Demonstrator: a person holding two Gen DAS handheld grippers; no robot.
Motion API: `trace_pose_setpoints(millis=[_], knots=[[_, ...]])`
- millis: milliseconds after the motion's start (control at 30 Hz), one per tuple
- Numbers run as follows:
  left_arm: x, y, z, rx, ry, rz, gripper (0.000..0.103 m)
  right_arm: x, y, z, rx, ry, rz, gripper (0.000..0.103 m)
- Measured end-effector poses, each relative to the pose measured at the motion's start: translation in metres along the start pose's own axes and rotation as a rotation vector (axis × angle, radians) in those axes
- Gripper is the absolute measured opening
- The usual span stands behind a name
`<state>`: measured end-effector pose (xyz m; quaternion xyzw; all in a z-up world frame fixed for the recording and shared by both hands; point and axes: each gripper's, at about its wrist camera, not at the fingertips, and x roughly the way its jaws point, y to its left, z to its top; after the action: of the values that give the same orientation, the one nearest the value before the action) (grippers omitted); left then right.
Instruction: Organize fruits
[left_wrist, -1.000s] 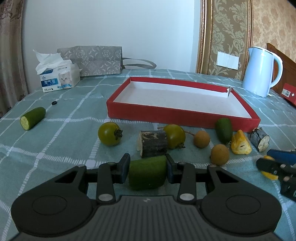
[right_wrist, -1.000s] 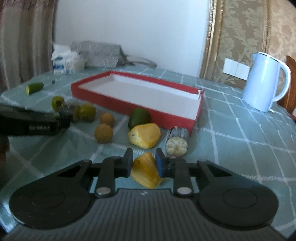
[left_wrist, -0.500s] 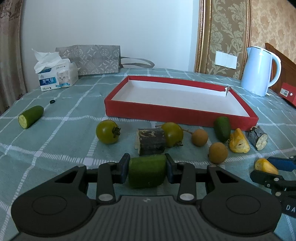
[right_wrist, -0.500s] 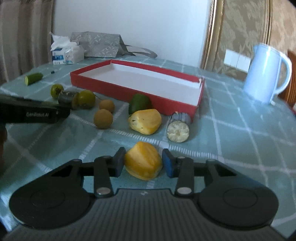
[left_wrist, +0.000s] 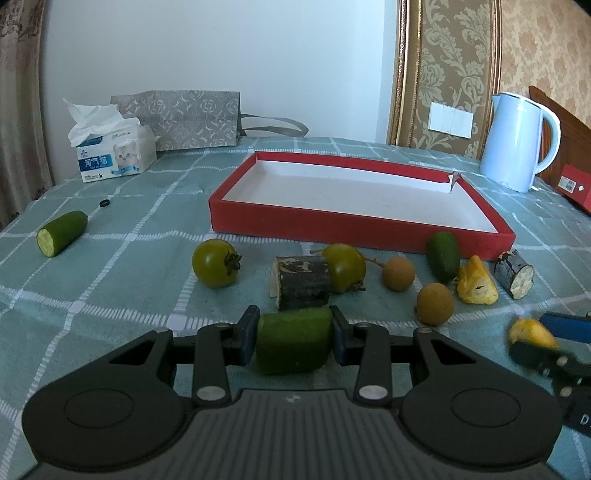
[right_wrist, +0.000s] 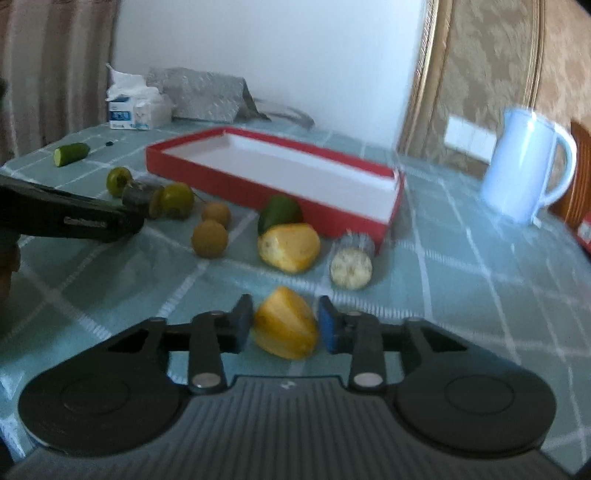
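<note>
A row of loose fruit blocks the near wall of the red tray: a green tomato, a dark cut stump, two brown longans and a yellow jackfruit piece lie close together across the middle of the left wrist frame. The tray's white floor is bare. Open tablecloth spreads at left, up to a cucumber end. A kettle stands at upper right.

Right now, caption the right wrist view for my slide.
Right tongs, just opened, straddle a yellow fruit piece on the checked cloth; the red tray waits behind.
</note>
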<state>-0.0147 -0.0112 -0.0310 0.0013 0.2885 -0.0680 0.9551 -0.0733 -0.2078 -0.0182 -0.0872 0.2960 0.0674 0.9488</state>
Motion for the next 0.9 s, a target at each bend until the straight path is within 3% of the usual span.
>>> trace_pose_setpoints(millis=[33,100,200,300,467,733,900], knots=[[-0.001,0.000,0.000,0.002,-0.002,0.001,0.038,0.002,-0.003,-0.002,0.024,0.016,-0.001,0.054],[-0.001,0.000,0.000,0.002,-0.005,0.001,0.038,0.000,-0.007,-0.007,0.050,0.004,0.002,0.055],[-0.001,0.001,0.000,-0.004,-0.004,-0.005,0.038,-0.001,-0.007,-0.009,0.064,-0.006,0.045,0.037],[-0.002,0.002,0.000,-0.004,-0.006,-0.006,0.038,-0.002,0.000,-0.010,0.028,-0.015,0.020,0.037],[-0.003,0.003,0.000,-0.006,-0.007,-0.006,0.039,-0.003,-0.008,-0.008,0.072,-0.016,0.049,0.037],[-0.009,0.000,0.011,0.016,-0.032,-0.011,0.038,-0.015,-0.004,0.005,-0.008,-0.146,-0.053,0.037],[-0.006,-0.005,0.034,0.039,-0.056,-0.008,0.039,-0.007,-0.011,0.021,0.025,-0.203,-0.066,0.037]])
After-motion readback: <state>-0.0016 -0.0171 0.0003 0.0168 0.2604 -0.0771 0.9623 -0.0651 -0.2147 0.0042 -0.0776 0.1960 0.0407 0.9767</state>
